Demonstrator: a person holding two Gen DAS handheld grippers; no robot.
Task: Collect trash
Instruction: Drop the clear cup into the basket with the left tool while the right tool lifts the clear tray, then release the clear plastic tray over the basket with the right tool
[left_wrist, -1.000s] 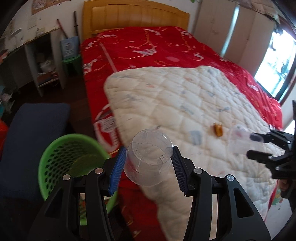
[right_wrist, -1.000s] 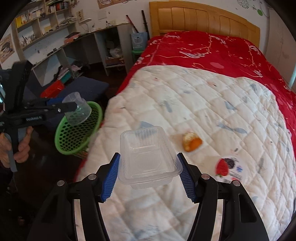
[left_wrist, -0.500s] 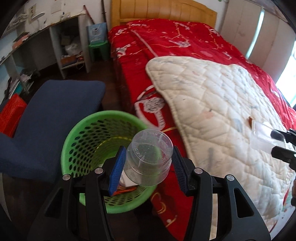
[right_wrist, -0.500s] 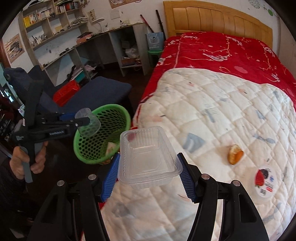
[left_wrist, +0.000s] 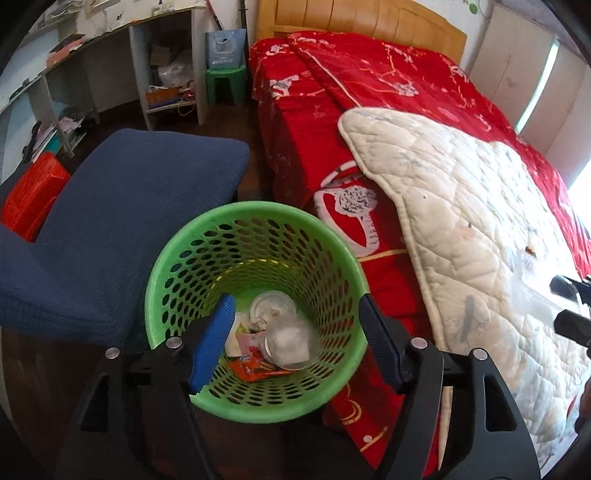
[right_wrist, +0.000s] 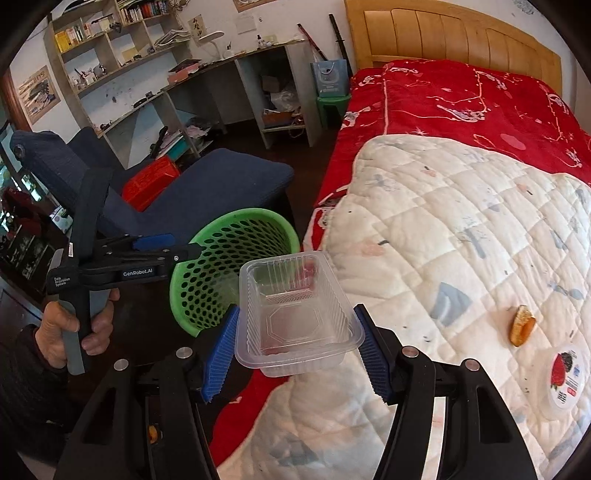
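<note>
Gone from the left gripper (left_wrist: 295, 343) is the clear plastic cup (left_wrist: 286, 341) it was carrying a second ago — the jaws are opening wide, nothing pressed between the blue pads, and the cup is blurred inside the green basket (left_wrist: 255, 218) with the wrappers and a round lid at the bottom. That gripper has swung off the bed and now hangs over the basket, which stands on the dark floor just beside the bed's long red edge.

Next up, the right gripper (right_wrist: 295, 354): it's pinching a clear plastic tray (right_wrist: 295, 310) by its long sides, poised over the quilt's (right_wrist: 461, 240) near corner, the basket just ahead.

So, one piece binned, one likely on its way. Left on the quilt: an orange food scrap (right_wrist: 521, 325) and a round strawberry-printed lid (right_wrist: 567, 380) near the right edge.

Readable writing: "GenRobot.AI" and "Data Acquisition System" on the left gripper's body, seen from the right wrist. The lid's print is too small to read.
</note>
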